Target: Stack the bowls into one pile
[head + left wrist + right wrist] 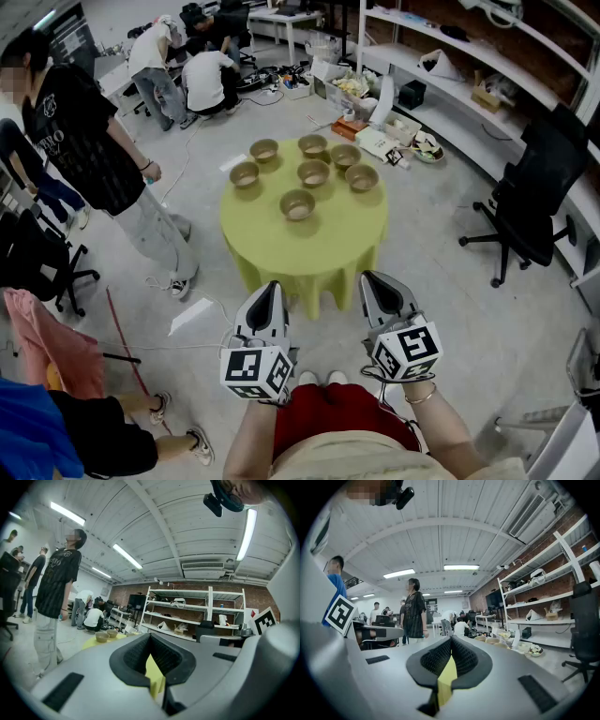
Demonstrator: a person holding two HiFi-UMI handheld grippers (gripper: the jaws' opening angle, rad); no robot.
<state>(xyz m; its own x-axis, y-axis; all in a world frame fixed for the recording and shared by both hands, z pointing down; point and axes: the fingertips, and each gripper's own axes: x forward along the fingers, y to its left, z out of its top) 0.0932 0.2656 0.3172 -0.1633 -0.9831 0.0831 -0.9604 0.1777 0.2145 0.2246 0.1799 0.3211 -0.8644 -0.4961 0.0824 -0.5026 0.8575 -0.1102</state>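
You are holding both grippers level and low in the head view, side by side, short of the table (330, 246).

Left gripper (271, 287): it is sitting at lower centre-left of the frame. In the left gripper view its jaws are pressing together at the tips, with nothing caught between them. Only yellow cloth is showing through the slot below the tips.

Right gripper (373, 279): it is sitting at lower centre-right. In the right gripper view its jaws are likewise closed tip to tip and carrying nothing, with the same yellow cloth showing through the slot.

Task items: seven bowls (313, 173) are standing on the round table with the yellow-green cloth, in the centre of the head view. All are upright and apart from one another, and none is sitting inside another.
- Three are lying along the far edge.
- Three are lying across the middle.
- The nearest bowl (297, 204) is standing alone toward you, well apart from both grippers.

Surroundings:
- A person in a black shirt (82, 141) is standing at the left of the frame, beside the table.
- Other people (204, 82) are bending over items on the floor at upper left.
- A black office chair (532, 202) is standing at the right.
- White shelves (469, 66) are running along the upper right.
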